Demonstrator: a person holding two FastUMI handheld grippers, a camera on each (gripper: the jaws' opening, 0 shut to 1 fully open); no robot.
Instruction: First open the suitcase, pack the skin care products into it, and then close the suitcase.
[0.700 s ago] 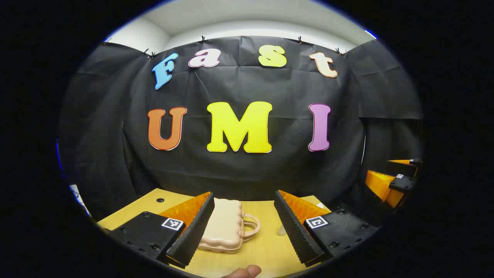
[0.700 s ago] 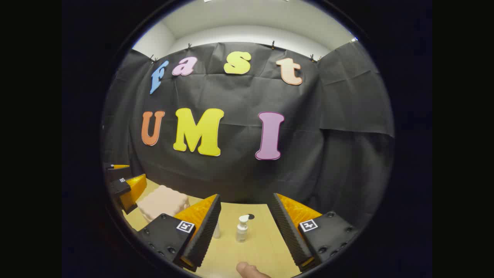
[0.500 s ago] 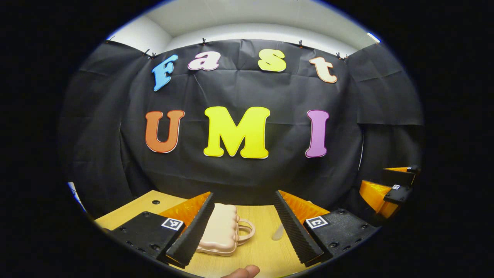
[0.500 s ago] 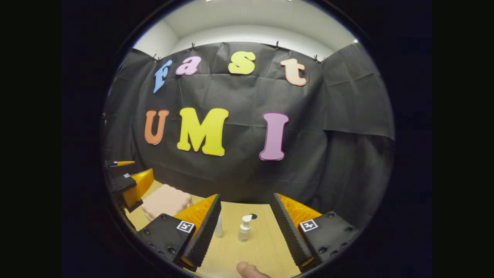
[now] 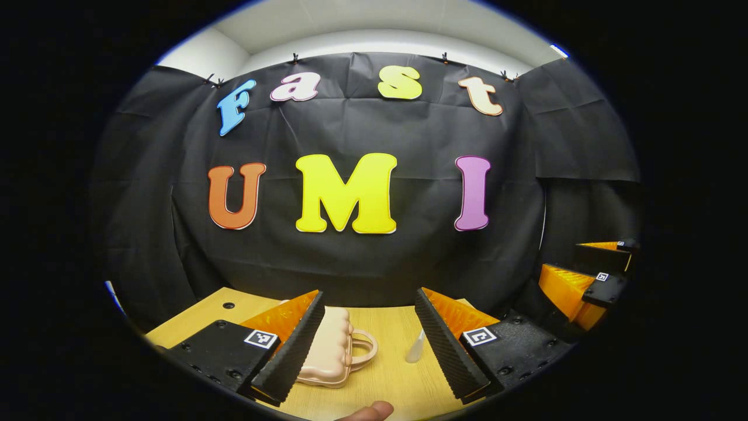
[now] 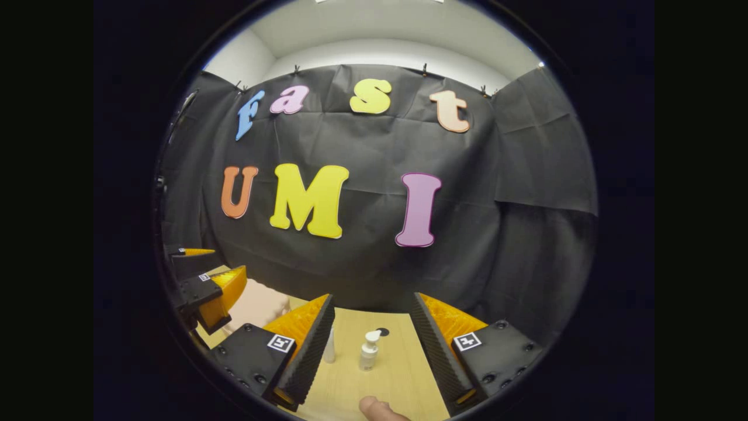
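- Left gripper (image 5: 369, 339), jaws spread and empty, faces the closed peach ribbed plastic suitcase (image 5: 330, 354) on the wooden table (image 5: 193, 318); its light shell may slide when pried.
- Right gripper (image 6: 369, 342), also spread, faces a small white pump bottle (image 6: 368, 351); a nudge could topple it.

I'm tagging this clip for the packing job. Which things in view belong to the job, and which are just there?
Belong to the job:
- suitcase, lying shut on the table
- pump bottle, standing upright
- slim bottle beside it
- left tool and right tool, both open

Just there:
- wooden table
- black cloth wall
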